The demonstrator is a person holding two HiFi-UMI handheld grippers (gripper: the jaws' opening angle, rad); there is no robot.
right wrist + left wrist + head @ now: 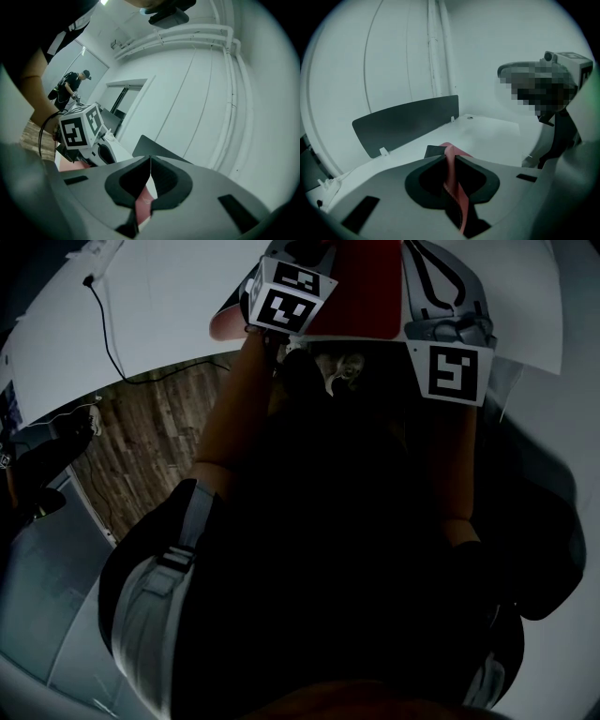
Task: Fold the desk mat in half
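The left tongs (450,158) are pressed on a red strip of the mat (452,168). The strip stands on edge between the pads and runs back toward the camera. The right tongs (150,159) are almost together, with a thin edge of the mat pinched between the tips. More red shows below them.

In the head view both arms reach to the far side, and a red patch of mat shows between the two marker cubes, above the white bench (492,136). The right gripper view shows the left tongs close by on the left, with red mat under them. So both grips look to be on the same side of the mat.

A dark panel (408,123) stands at the far edge of the bench. A person (70,89) works in the far background on the left.

On progress, the grasp looks done and the gripped edge looks raised off the bench, so the fold seems to be under way. No view shows most of the mat. I cannot tell how far the raised edge has been carried over, or where the opposite edge lies. What looks left is to bring the held edge across, line it up with the other edge, lay it down and let go. No crease or finished fold is visible yet.
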